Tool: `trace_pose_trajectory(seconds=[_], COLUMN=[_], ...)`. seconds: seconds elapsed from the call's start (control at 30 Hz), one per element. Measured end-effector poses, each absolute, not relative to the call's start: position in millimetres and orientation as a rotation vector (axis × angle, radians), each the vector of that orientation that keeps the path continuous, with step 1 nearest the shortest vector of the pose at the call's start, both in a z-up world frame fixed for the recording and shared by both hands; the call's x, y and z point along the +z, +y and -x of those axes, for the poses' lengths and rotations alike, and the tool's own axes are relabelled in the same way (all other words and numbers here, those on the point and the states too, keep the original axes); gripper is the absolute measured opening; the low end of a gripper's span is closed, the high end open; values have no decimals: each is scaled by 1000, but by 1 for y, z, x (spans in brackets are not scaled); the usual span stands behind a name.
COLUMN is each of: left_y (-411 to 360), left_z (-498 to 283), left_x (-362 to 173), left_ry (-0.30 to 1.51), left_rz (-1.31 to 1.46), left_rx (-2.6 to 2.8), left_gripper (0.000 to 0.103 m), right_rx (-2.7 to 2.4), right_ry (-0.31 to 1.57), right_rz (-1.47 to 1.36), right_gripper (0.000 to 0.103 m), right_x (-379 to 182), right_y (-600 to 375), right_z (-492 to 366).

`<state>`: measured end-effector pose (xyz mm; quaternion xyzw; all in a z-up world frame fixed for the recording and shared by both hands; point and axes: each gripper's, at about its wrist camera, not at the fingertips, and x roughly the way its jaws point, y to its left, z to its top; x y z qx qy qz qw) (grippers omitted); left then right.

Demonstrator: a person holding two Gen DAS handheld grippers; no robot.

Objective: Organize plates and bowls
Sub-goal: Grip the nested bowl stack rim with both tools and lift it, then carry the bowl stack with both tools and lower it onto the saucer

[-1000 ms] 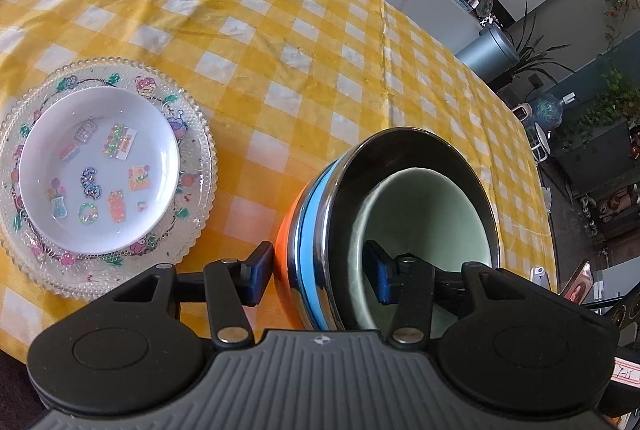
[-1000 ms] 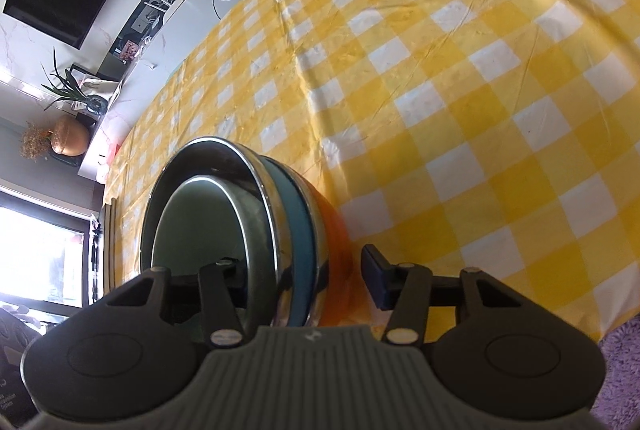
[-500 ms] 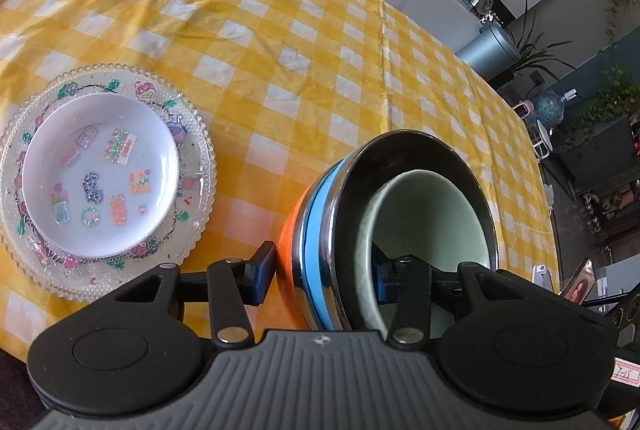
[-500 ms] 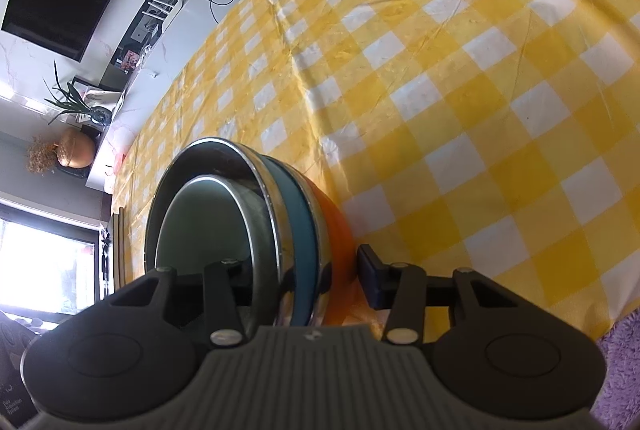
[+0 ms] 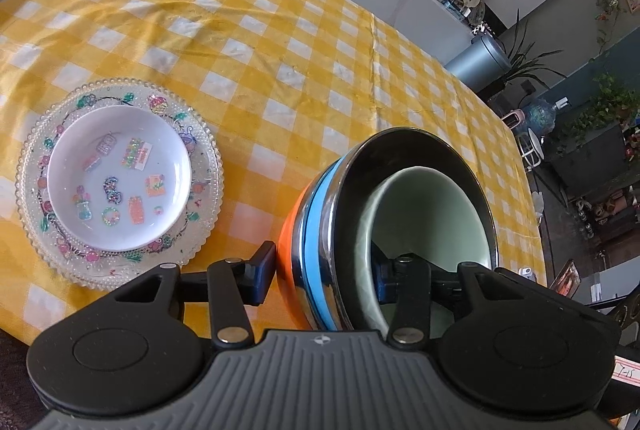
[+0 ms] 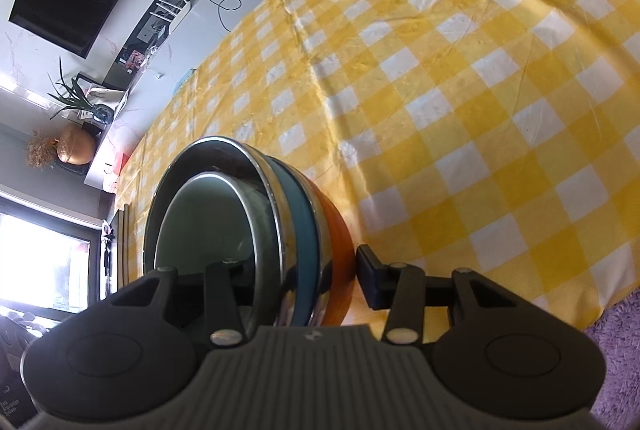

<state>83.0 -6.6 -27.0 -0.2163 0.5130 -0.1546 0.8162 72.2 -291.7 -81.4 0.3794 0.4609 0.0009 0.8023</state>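
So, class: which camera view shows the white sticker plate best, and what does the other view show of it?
The left wrist view. There the white sticker plate lies whole and unobstructed, sitting inside the beaded glass plate on the yellow checked tablecloth. The right wrist view shows none of it, only the nested bowls and tablecloth.

On the yellow-and-white checked tablecloth [image 5: 280,42], a small white plate with colourful stickers [image 5: 119,177] sits inside a clear beaded glass plate [image 5: 200,230]. Just beside it, the left gripper [image 5: 324,276] straddles the rim of a nested stack: pale green bowl [image 5: 432,214] in a shiny steel bowl [image 5: 416,146], then blue-banded [image 5: 316,230] and orange bowls [image 5: 290,246].
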Motion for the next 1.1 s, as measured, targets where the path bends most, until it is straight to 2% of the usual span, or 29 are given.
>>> trace_pose_trajectory(seconds=[0.67,1.1], left_y=[83,130], left_z=[-77,-96], left_x=[8,-11], left_ry=[999,1019], left_rz=[556,617], left_rx=[-200,-108], left_gripper=[52,52], right_rx=[159,230], right_ry=[978,1041], right_rz=[-693,-635], right_gripper=[44,44], right_x=[-40,-51], right_y=[-201,-149], right_z=[-93,-131])
